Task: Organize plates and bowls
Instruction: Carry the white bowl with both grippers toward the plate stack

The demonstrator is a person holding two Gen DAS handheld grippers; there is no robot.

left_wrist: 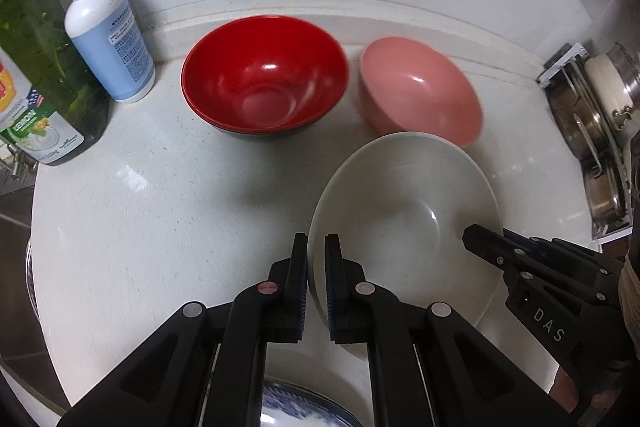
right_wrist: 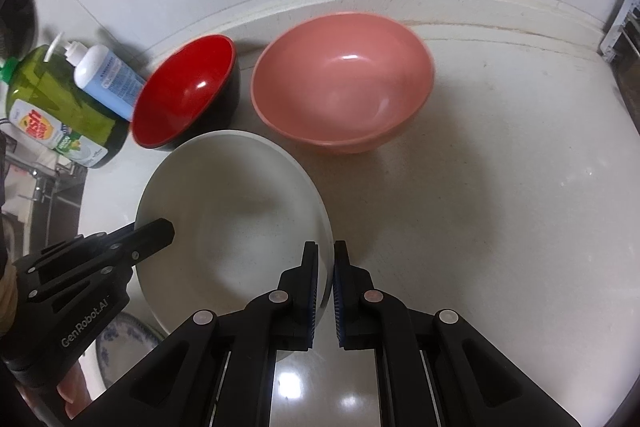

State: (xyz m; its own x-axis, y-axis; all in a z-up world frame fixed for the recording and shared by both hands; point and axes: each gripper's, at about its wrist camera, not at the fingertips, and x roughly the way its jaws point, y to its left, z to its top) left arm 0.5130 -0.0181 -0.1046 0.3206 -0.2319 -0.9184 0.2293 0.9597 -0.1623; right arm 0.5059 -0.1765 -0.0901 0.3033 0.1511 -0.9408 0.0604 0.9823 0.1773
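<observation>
We see two black two-finger tools gripping one wide, shallow off-white bowl (left_wrist: 404,219) from opposite sides. In the left wrist view, the left tool (left_wrist: 316,287) rises from the bottom centre, its blue-padded fingers clamped on the bowl's left rim. The right tool (left_wrist: 480,247) enters from the lower right, pinching the far rim. In the right wrist view, the right tool (right_wrist: 326,291) sits at bottom centre, clamped on the same bowl's (right_wrist: 232,211) right rim, while the left tool (right_wrist: 160,231) reaches in from the lower left.

Behind the bowl, on the pale speckled bench (left_wrist: 160,211), stand a glossy red bowl with a black outside (left_wrist: 264,75) at upper centre and a matte pink bowl (left_wrist: 420,91) to its right. At the upper left stand a white pump bottle with a blue label (left_wrist: 106,31) and a green dish-soap bottle (left_wrist: 36,67). A blue-patterned plate (left_wrist: 296,407) peeks in at the bottom edge.
</observation>
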